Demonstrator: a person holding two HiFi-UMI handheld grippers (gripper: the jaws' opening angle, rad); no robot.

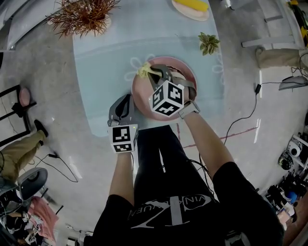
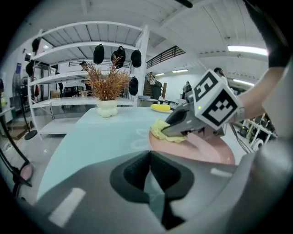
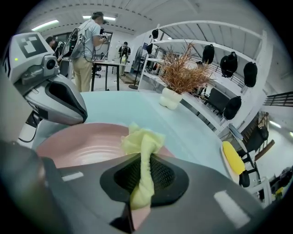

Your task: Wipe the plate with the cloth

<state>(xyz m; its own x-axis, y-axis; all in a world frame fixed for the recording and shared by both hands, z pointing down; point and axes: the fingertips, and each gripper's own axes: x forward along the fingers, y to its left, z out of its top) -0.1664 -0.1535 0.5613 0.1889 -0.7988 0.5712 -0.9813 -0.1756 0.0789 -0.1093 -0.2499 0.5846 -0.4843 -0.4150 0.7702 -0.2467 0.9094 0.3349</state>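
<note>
A pink plate (image 1: 185,69) sits near the front edge of the light-blue table (image 1: 103,62). My right gripper (image 1: 150,73) hovers over the plate, shut on a yellow cloth (image 1: 143,71) that touches the plate's far left rim. In the right gripper view the cloth (image 3: 142,139) is pinched between the jaws of the right gripper (image 3: 143,160), above the plate (image 3: 82,144). My left gripper (image 1: 126,103) stays just left of the plate, shut on nothing; its jaws meet in the left gripper view (image 2: 150,153), which also shows the plate (image 2: 208,150) and the cloth (image 2: 159,130).
A dried plant in a white vase (image 1: 84,17) stands at the table's far left. A small green plant (image 1: 209,43) and a dish with something yellow (image 1: 192,7) are at the far right. Cables run over the floor; a person's leg (image 1: 19,149) is at the left.
</note>
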